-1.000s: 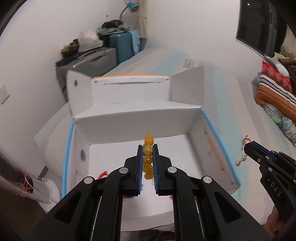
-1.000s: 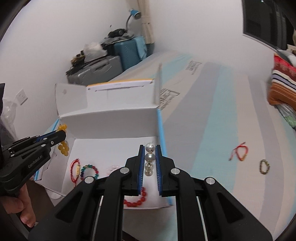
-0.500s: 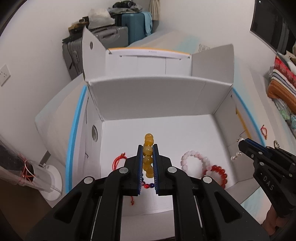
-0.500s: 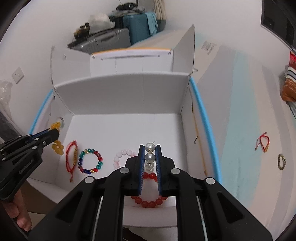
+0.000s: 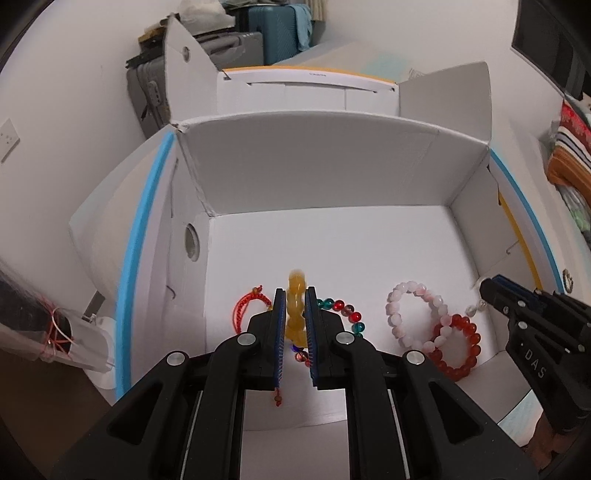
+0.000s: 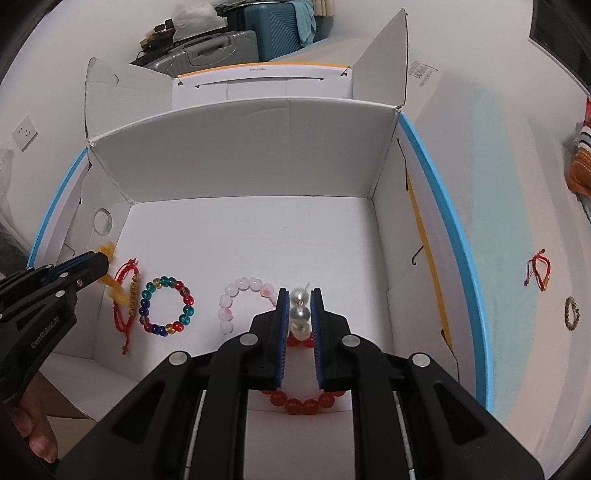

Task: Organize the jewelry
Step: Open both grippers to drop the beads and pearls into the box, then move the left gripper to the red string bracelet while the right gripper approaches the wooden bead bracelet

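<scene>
White walls (image 5: pixel 74 55) close the room. At eleven o'clock a grey suitcase (image 6: pixel 218 46) and a teal suitcase (image 6: pixel 280 26) stand stacked with clutter (contents unclear). A wall socket (image 6: pixel 25 133) sits at nine o'clock, folded striped bedding (image 5: pixel 570 155) at three, a dark window (image 5: pixel 550 40) at one.

Even, soft indoor light; strong fisheye bending and dark corners; motion blur on the amber beads (image 5: pixel 297 295).

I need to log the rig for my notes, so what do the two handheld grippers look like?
Both grippers, left and right, are matte black plastic with silver round pivot bolts and flat fingers lined with blue ribbed pads. From the side, the left one reads "GenRobot.AI" in pale lettering; the right shows "DAS". No sleeves or cables visible.
</scene>
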{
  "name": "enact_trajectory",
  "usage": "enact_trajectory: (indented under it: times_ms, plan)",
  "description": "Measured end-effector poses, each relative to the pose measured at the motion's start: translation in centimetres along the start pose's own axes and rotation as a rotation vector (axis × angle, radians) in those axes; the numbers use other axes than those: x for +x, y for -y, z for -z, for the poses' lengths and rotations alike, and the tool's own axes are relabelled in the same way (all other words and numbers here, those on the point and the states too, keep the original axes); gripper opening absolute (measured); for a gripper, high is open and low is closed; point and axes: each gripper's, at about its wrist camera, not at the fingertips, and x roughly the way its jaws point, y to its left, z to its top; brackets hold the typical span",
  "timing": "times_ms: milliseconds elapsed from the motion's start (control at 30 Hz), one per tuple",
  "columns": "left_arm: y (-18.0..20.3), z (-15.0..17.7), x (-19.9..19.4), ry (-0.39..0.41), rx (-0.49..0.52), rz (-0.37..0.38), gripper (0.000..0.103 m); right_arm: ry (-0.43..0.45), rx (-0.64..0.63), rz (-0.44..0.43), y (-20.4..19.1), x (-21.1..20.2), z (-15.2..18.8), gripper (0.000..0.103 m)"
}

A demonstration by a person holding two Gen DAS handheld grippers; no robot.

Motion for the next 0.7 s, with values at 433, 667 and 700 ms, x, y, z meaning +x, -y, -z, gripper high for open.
enact_trajectory:
  times_ms: [433, 667, 700]
  plan:
    - [0.6, -0.7, -4.0, 0.12, -0.006, -0.029, 0.079, 0.148, 0.041, -0.045, 0.9, -5.3, -0.2, 0.088]
    - [3.1, -0.7, -6.4, 0.186, 0.027, -0.01, 0.094, 0.207, 0.104, -0.007, 4.0, -8.1, 0.1, 0.095]
    - [3.5, -0.7, -6.6, 0.192, 0.033, -0.003, 0.096, 0.213, 0.108, 0.002, 4.4, -8.4, 0.2, 0.095]
